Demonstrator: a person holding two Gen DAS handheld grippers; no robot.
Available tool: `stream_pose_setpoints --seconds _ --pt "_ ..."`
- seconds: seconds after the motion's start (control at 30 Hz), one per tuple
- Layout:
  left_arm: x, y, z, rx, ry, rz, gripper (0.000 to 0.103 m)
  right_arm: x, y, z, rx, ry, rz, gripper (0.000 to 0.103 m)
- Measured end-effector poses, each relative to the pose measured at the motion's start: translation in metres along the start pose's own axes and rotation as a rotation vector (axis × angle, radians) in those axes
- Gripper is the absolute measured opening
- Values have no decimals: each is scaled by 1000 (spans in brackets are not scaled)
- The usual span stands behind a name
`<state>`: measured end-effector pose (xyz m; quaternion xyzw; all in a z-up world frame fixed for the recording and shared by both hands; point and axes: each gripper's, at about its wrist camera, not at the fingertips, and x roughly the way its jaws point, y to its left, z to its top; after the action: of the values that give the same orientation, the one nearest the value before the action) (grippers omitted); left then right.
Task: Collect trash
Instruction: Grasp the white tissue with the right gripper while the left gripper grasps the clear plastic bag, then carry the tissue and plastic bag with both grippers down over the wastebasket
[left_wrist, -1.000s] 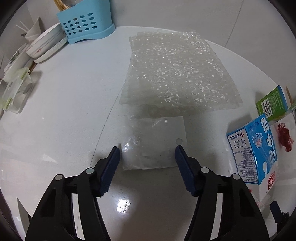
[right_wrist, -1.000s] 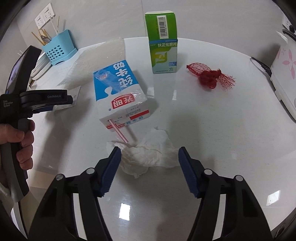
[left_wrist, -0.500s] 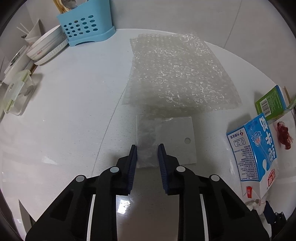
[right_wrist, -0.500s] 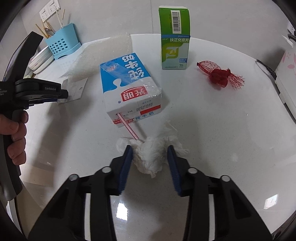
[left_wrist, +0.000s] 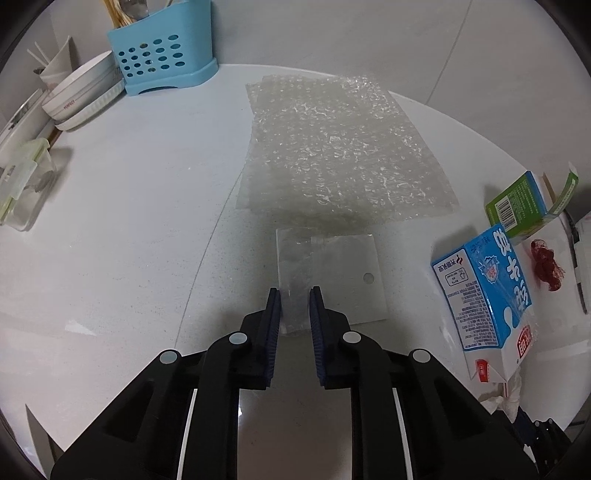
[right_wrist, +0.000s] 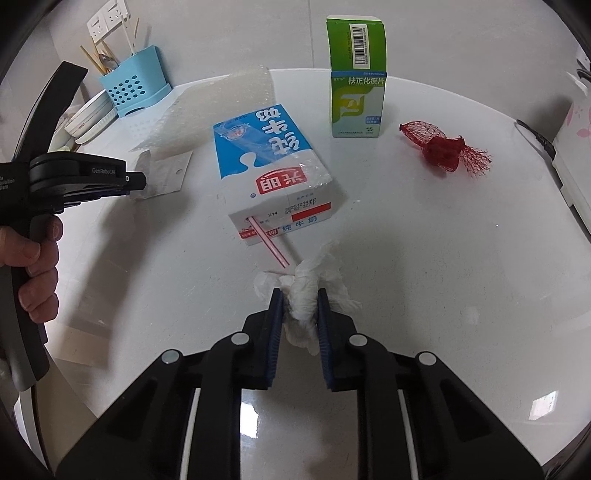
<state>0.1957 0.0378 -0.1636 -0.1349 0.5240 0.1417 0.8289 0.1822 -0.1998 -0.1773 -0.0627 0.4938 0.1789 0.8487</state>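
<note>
Both jaws just closed: my left gripper (left_wrist: 294, 295) pinches the clear plastic bag (left_wrist: 328, 273), my right gripper (right_wrist: 300, 295) the crumpled tissue (right_wrist: 304, 291), both on the countertop (right_wrist: 424, 236). Milk carton (right_wrist: 273, 173), green box (right_wrist: 357, 74), red net (right_wrist: 443, 147), bubble wrap (left_wrist: 340, 147) remain.

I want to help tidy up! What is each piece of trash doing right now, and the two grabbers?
left gripper: just closed, pinching the clear plastic bag
right gripper: just closed, squeezing the crumpled tissue
milk carton: lying down, straw sticking out
green box: standing upright
red net: bunched up
bubble wrap: lying flat
</note>
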Motion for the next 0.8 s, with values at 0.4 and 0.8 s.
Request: stream_pose_setpoints --seconds 0.4,0.8 --pt "-16 17 -4 -27 -26 -60 10 -8 -6 -8 17 -10 0 17" --pt "-46 28 -11 -38 -74 -104 8 -19 -8 -11 18 -26 1 17"
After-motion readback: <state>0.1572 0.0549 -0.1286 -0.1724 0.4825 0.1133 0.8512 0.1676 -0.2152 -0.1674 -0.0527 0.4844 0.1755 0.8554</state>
